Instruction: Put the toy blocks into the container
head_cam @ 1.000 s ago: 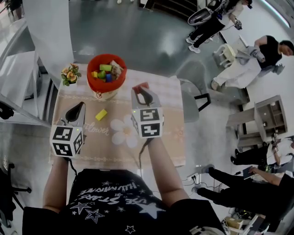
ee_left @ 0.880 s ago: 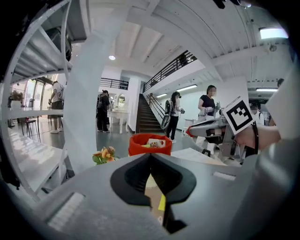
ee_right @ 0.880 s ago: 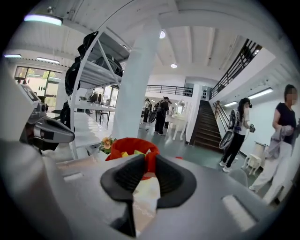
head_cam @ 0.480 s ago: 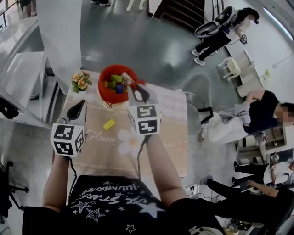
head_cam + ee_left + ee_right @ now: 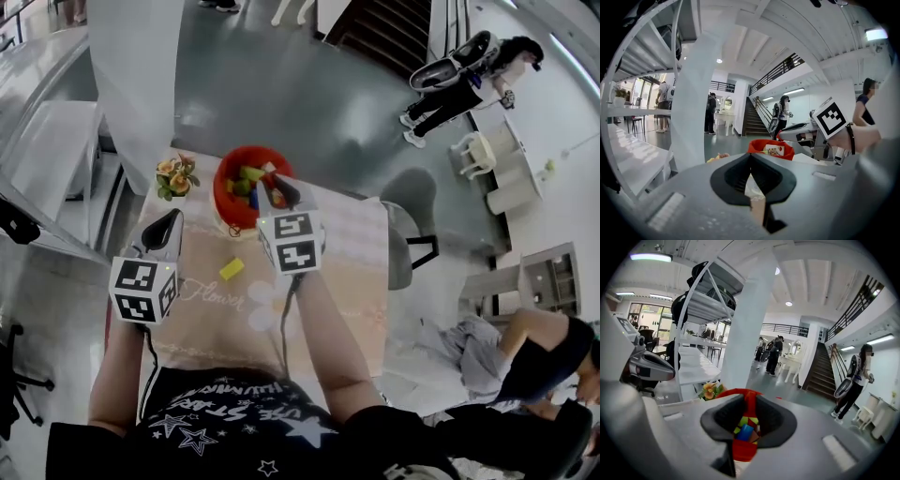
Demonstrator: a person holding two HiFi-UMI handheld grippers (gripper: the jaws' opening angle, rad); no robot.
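Red block point(image 5: 749, 405) pinched in right gripper point(image 5: 274, 187); left gripper point(image 5: 750, 155) pressed together; tablecloth point(image 5: 206, 323) reads "Flower".

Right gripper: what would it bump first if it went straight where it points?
Probably the red container, or the blocks inside it: the right gripper, holding a red block, points into its mouth. Depth is unclear.
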